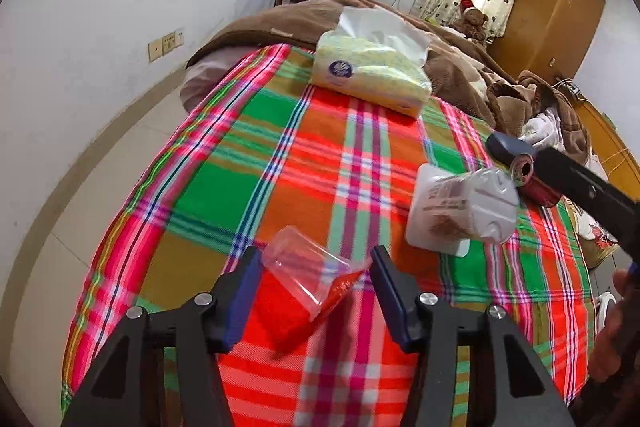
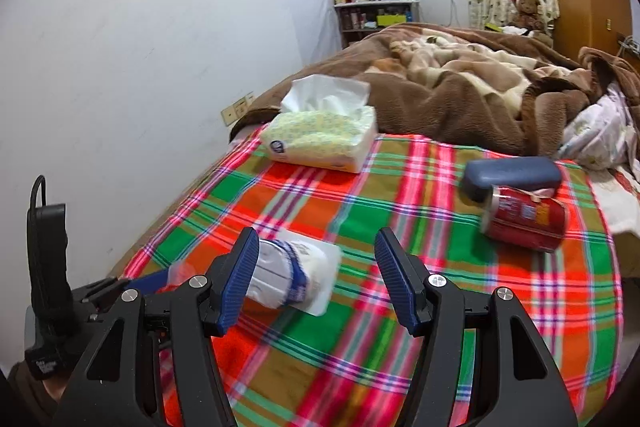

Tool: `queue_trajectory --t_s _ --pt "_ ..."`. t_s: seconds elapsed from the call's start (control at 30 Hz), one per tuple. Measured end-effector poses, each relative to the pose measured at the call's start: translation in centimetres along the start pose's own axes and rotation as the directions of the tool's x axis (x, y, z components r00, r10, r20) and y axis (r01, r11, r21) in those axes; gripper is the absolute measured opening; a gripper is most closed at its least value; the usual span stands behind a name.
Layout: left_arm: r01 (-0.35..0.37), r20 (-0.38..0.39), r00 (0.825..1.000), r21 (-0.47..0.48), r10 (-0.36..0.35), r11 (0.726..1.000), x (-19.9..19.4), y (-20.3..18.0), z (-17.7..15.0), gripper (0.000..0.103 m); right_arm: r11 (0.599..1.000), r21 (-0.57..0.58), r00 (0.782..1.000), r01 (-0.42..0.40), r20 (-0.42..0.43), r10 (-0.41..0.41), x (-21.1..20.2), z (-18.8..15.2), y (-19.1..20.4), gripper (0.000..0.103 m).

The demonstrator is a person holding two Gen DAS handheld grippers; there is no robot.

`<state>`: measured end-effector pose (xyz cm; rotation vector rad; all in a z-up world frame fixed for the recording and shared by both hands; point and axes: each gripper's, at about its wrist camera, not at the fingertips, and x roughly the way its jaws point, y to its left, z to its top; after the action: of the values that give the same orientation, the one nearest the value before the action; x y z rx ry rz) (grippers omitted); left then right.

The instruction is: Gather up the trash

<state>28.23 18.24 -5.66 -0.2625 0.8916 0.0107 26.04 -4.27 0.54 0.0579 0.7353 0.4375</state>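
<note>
Between the left gripper's fingers, which stand apart, lies a clear plastic bag on the plaid bedspread; whether the pads touch it I cannot tell. To its right a crumpled white wrapper sits on the same cloth, with a red can on its side and a dark blue case beyond. The right gripper's fingers are spread and hold nothing, the wrapper just beside the left one. A tissue pack rests farther back, near the brown blanket.
</note>
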Motion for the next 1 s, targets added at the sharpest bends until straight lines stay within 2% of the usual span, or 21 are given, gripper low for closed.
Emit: queue_trajectory --t_s 0.3,0.43,0.5,0.6,1.0 --pt "-0.01 -0.004 1.0 -0.018 0.01 1.0 -0.6 1.1 -0.9 0.056 0.999 -0.024 0.997 -0.029 -0.066 0.028 2.7 0.0 2.6 0.062" --pt "-0.012 -0.005 1.0 -0.025 0.011 1.0 -0.6 1.2 -1.0 0.056 0.998 -0.056 0.994 -0.005 -0.111 -0.001 3.3 -0.8 3.0 0.062" --pt "-0.011 -0.002 1.0 -0.025 0.011 1.0 -0.7 1.1 -1.1 0.056 0.998 -0.057 0.994 0.018 -0.11 -0.024 3.1 -1.2 2.8 0.061" --pt "-0.014 -0.004 1.0 -0.026 0.014 1.0 -0.7 1.1 -1.0 0.056 1.0 -0.025 0.992 -0.003 -0.123 -0.001 2.9 -1.6 2.1 0.058" --pt "-0.012 -0.009 1.0 -0.03 0.012 0.999 -0.4 0.9 -0.9 0.056 1.0 -0.003 0.996 -0.02 -0.085 0.02 0.6 -3.2 0.6 0.058"
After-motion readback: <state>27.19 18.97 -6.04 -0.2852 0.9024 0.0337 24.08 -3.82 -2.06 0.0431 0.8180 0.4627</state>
